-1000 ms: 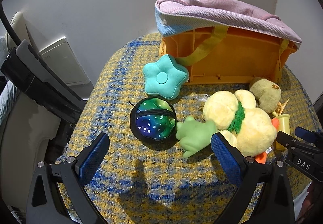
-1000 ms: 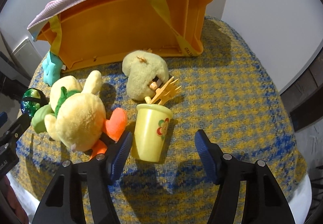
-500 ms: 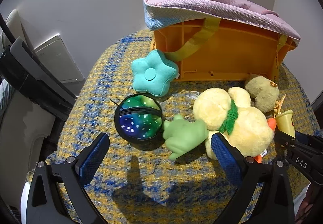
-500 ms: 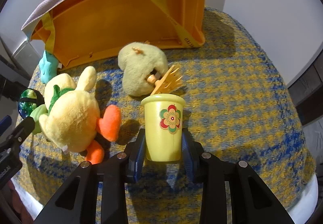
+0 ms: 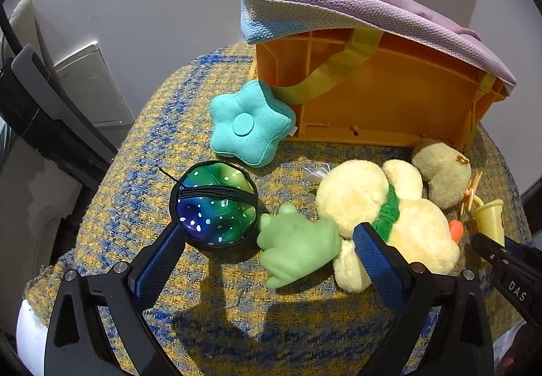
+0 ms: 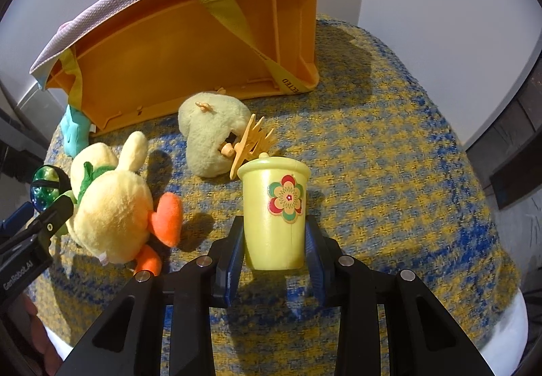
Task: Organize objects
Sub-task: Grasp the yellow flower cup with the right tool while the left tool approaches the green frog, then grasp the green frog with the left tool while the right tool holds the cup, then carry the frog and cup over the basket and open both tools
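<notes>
My right gripper (image 6: 275,242) is shut on a yellow cup (image 6: 274,210) with a flower sticker, held upright just above the cloth. My left gripper (image 5: 269,242) is open, its fingers either side of a green plush hand (image 5: 298,249) and next to a green-blue spotted ball (image 5: 215,203). A yellow plush duck (image 5: 389,220) lies on its side; it also shows in the right wrist view (image 6: 111,203). A teal star cushion (image 5: 249,126) leans on the orange crate (image 5: 389,98). A pale plush (image 6: 211,135) and a small yellow comb (image 6: 252,142) lie behind the cup.
The orange crate (image 6: 189,47) lies tipped on its side under a pink cloth (image 5: 355,10) at the back of the round table, which has a yellow-blue checked cover (image 6: 389,155). A wall stands close behind. Dark furniture (image 5: 40,111) is at the left.
My right gripper closed on the yellow cup and raised it slightly. My left gripper moved forward towards the green plush hand and the ball, staying open.
</notes>
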Motion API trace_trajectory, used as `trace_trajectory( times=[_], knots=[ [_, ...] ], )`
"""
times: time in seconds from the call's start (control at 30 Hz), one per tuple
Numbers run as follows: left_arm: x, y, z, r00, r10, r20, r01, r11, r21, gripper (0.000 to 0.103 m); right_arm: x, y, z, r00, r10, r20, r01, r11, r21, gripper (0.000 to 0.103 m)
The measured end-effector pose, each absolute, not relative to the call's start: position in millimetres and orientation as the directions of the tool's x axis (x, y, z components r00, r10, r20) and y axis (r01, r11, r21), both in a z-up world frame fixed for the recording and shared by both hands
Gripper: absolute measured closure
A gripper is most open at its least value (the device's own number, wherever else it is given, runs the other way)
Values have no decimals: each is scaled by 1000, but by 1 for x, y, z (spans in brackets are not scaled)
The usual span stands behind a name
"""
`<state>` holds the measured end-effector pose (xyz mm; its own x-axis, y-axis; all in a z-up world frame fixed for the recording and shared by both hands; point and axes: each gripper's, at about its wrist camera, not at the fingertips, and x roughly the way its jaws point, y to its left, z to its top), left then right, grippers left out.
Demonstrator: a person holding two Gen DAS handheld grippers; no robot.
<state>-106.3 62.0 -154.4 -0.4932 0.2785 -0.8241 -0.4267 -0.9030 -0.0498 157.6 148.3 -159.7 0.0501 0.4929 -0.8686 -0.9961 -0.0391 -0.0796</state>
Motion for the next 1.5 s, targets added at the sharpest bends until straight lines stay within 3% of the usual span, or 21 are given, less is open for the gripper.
trace_trajectory(
  times=[0.2,0.27,0.43,0.93,1.5],
  knots=[
    [-108,59,-162,-477,274,-835,-405,-912,-68,11,156,148,-158,51,493,-868,-996,-41,-82,69],
    [-107,58,-166,-449,302,-841,-414,-905,-104,28,156,149,-158,51,494,-868,-996,-41,-82,69],
    [-101,64,-163,-437,337,-834,-457,-882,-117,53,158,152,-158,51,496,-867,-996,-43,-83,69],
    [-87,50,-136,-460,344,-818,-441,-889,-126,53,149,142,-142,32,526,-850,-995,-61,-76,69],
    [-86,54,-69,-521,395,-757,-490,-864,-113,53,138,142,-78,-15,620,-784,-992,-108,-66,69]
  ],
)
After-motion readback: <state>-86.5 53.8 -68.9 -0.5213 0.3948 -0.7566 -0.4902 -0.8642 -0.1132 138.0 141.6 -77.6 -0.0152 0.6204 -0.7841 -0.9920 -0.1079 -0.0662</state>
